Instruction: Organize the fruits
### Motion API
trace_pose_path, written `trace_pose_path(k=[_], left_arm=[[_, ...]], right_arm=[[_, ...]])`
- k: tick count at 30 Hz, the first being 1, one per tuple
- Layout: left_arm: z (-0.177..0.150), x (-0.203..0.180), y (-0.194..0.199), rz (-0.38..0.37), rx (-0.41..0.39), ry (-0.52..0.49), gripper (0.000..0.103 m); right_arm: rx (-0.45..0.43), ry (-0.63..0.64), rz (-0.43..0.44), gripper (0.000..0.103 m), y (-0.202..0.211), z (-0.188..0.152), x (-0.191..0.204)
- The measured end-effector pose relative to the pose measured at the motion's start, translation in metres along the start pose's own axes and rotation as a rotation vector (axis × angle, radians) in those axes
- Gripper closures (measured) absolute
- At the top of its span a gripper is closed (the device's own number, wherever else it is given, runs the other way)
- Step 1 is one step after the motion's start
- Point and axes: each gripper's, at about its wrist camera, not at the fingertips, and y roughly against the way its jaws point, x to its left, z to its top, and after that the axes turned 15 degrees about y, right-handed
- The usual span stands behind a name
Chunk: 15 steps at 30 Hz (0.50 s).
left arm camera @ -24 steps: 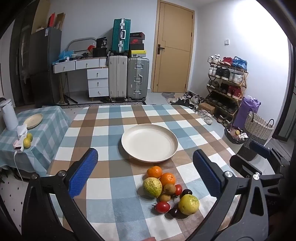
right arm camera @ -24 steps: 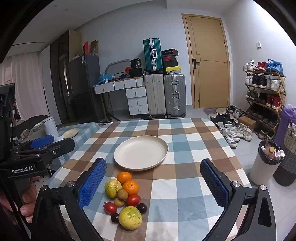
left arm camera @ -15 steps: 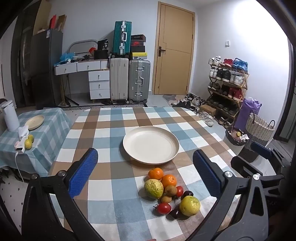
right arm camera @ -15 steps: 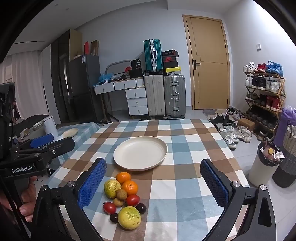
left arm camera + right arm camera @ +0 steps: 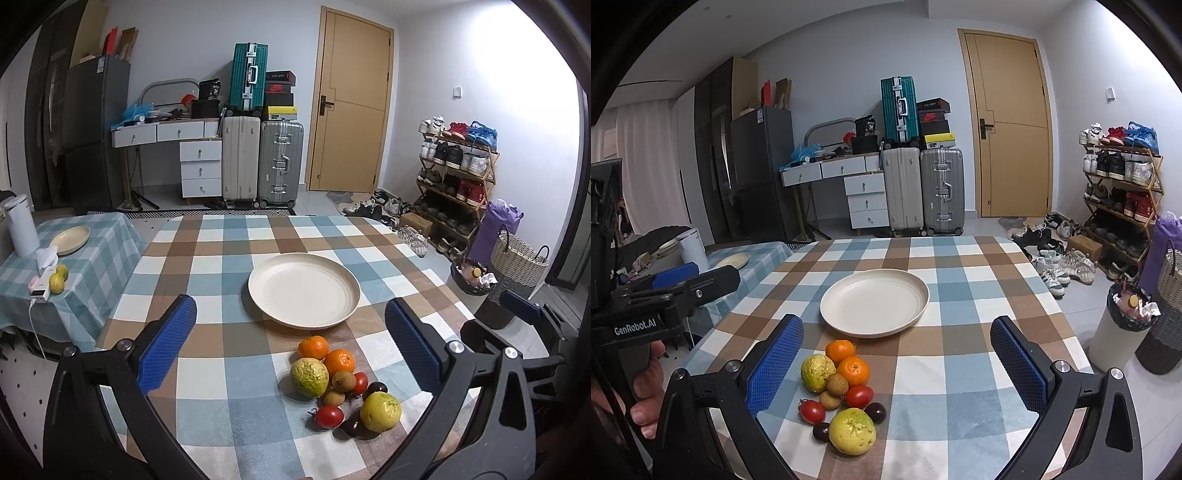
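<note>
A heap of fruit lies on the checked tablecloth: two oranges (image 5: pixel 313 347), two yellow-green guavas (image 5: pixel 308 376), two red tomatoes (image 5: pixel 328 416), small brown and dark fruits. An empty cream plate (image 5: pixel 304 290) sits just beyond it. The heap and the plate (image 5: pixel 874 302) also show in the right wrist view, with a guava (image 5: pixel 852 430) nearest. My left gripper (image 5: pixel 290 345) is open and empty, above the table near the heap. My right gripper (image 5: pixel 897 363) is open and empty, to the right of the left one, which shows at the left edge (image 5: pixel 676 284).
A side table (image 5: pixel 92 254) at the left holds a small plate, a white kettle and two limes. Suitcases, a drawer desk, a door and a shoe rack stand behind. A bin (image 5: pixel 1123 332) and baskets stand right of the table.
Both grippers have tilted or drawn back slightly; the plate and fruit sit a little lower in the left view. Nothing was grasped.
</note>
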Motion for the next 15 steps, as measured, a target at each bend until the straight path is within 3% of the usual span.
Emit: trace_pose_path(k=[15], left_arm=[[-0.0021,0.0026,0.0025,-0.005,-0.007,0.003,0.001]], right_arm=[[0.001,0.001,0.011,0.000,-0.0016,-0.0022,0.0060]])
